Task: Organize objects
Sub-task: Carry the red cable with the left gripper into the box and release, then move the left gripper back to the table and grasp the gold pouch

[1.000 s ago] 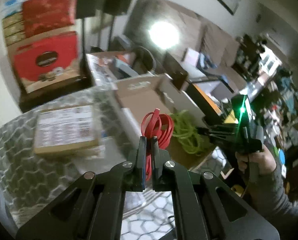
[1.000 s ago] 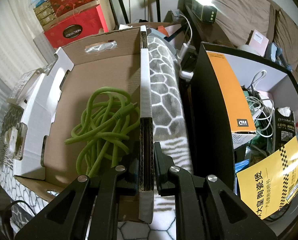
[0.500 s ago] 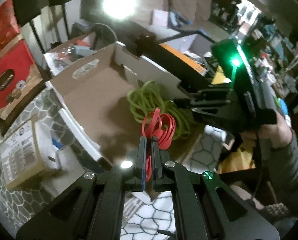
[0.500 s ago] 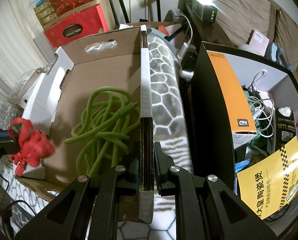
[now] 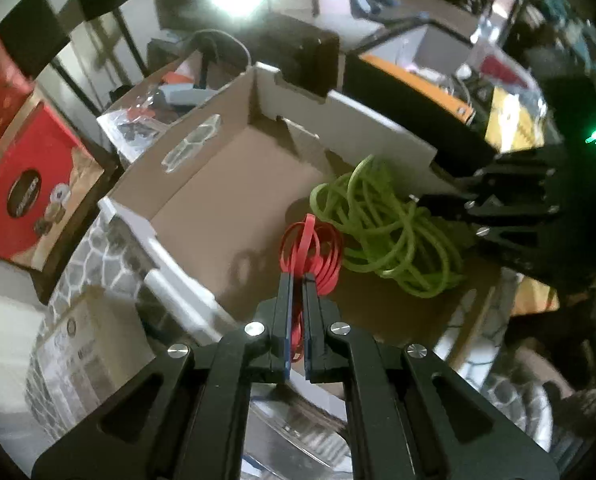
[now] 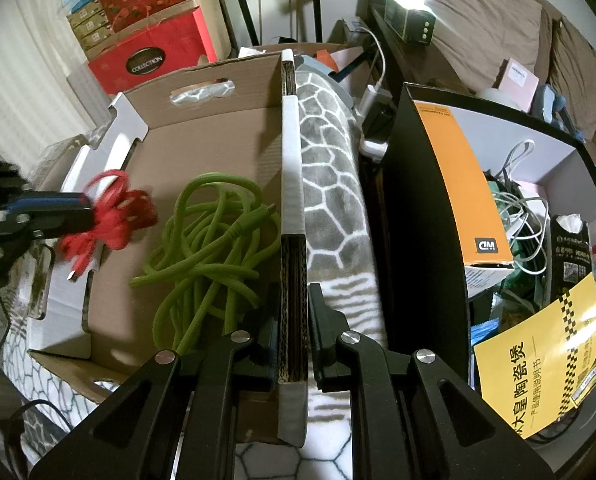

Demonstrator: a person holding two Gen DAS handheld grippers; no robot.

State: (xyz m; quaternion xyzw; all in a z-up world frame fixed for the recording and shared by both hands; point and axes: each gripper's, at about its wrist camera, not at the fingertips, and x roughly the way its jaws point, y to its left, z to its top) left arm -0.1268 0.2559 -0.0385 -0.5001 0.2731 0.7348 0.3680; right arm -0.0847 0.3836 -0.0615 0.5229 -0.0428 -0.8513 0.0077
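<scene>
Red cable [image 5: 311, 250] above box's [image 6: 290, 184] open floor

— What can be read in the right wrist view?
— "COLLECTION" is printed on an oval label of the red box [image 6: 154, 62]; "WD" is seen on the orange box [image 6: 463, 184]; "大皇陶瓷煲" is printed on the yellow leaflet [image 6: 537, 368].

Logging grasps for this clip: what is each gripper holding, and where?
Left gripper pinches the coiled red cable at its bundle; right gripper clamps the cardboard box by its side wall.
</scene>
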